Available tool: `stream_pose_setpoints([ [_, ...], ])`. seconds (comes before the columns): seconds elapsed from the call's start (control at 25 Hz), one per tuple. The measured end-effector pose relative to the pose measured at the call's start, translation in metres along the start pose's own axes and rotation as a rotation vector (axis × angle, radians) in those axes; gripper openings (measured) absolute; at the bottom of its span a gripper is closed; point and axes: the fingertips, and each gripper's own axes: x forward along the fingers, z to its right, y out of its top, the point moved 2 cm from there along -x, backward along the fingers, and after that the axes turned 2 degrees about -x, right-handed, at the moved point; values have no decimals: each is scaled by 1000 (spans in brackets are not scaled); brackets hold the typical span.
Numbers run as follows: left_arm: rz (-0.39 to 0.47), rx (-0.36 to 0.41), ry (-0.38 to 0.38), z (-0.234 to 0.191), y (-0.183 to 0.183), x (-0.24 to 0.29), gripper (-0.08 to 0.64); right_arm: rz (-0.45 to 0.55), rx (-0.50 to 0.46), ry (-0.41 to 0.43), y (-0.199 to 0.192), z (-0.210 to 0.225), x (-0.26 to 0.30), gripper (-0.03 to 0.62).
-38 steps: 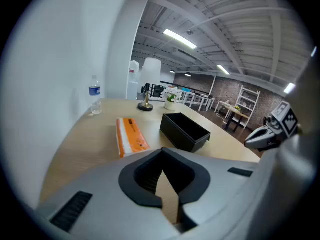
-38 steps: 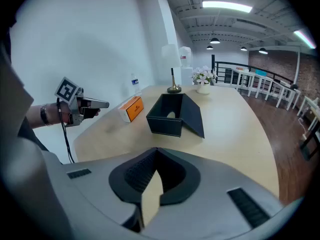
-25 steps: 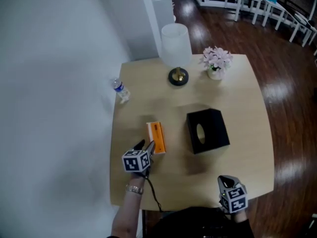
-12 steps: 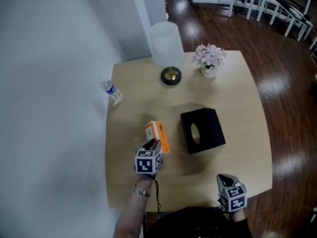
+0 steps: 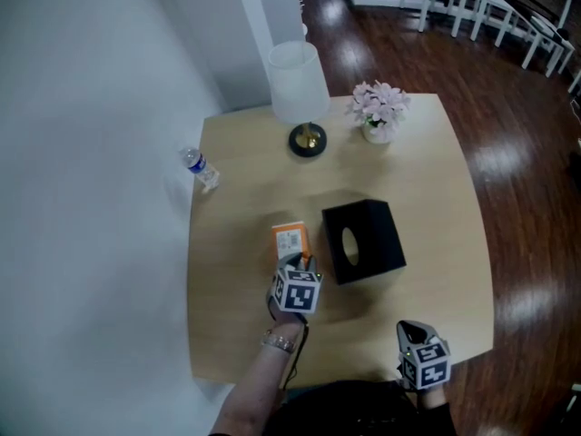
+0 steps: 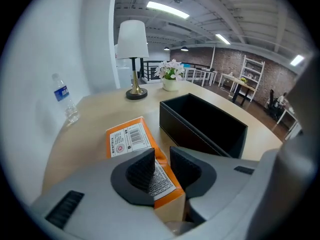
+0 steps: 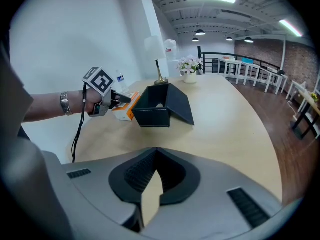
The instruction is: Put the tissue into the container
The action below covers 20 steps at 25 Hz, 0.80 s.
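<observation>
We grip the near end of the orange tissue pack (image 5: 290, 240) (image 6: 127, 139) in the left gripper's (image 5: 300, 263) (image 6: 161, 166) jaws, just beside the black container (image 5: 381, 239) (image 6: 185, 129) on the worktop (image 5: 427, 180). Our right gripper (image 5: 410, 329) (image 7: 154, 171) hovers at the worktop's near edge, jaws pressed together on nothing.

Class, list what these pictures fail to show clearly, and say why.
- Orange tissue pack: near end hidden by the left gripper, left gripper view.
- Black open container: inside too dark to read, head view.
- Clear plastic water bottle: label print too small, head view.
</observation>
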Motion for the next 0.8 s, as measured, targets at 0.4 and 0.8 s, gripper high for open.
stream_pose_setpoints([
  [0.4,17,-154,16,-26,8,-29,459,49,-28,40,13,8,1,5],
  [0.8,-172,-258,36,-35,-35,27,521,24,-34,62,4,18,4,6],
])
